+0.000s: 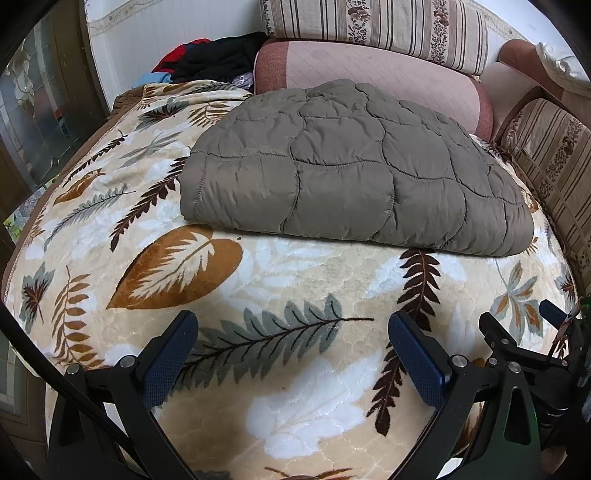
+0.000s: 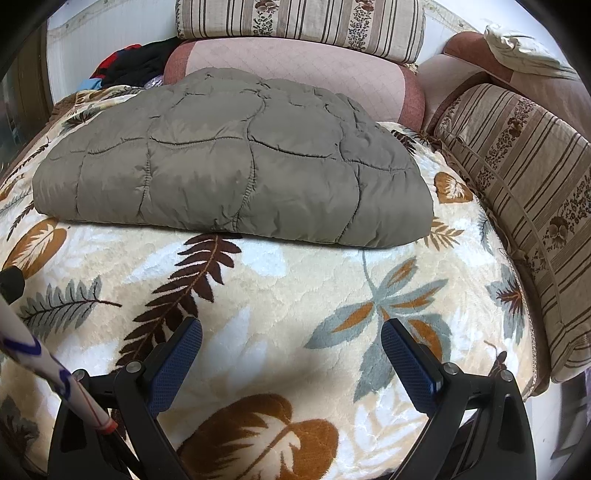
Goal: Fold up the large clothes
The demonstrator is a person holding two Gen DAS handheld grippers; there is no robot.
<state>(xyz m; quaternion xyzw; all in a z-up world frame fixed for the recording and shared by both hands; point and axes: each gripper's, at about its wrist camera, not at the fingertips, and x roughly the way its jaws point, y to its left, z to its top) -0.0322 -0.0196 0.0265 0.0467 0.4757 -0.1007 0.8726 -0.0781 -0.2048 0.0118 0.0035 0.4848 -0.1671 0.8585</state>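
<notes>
A grey-olive quilted padded garment [image 1: 343,170] lies folded into a flat bundle on the far half of a leaf-patterned blanket [image 1: 280,269]; it also shows in the right wrist view [image 2: 229,162]. My left gripper [image 1: 293,325] is open and empty, hovering over the blanket well short of the garment's near edge. My right gripper [image 2: 291,328] is open and empty, also over the blanket [image 2: 258,295] short of the garment. The right gripper's black frame shows at the lower right of the left wrist view [image 1: 517,354].
A pink bolster [image 1: 369,70] and striped floral cushions [image 1: 373,26] lie behind the garment. Another striped cushion [image 2: 517,206] borders the blanket's right side. A pile of dark and red clothes [image 1: 210,59] sits at the back left. A white cable [image 2: 55,365] crosses the lower left.
</notes>
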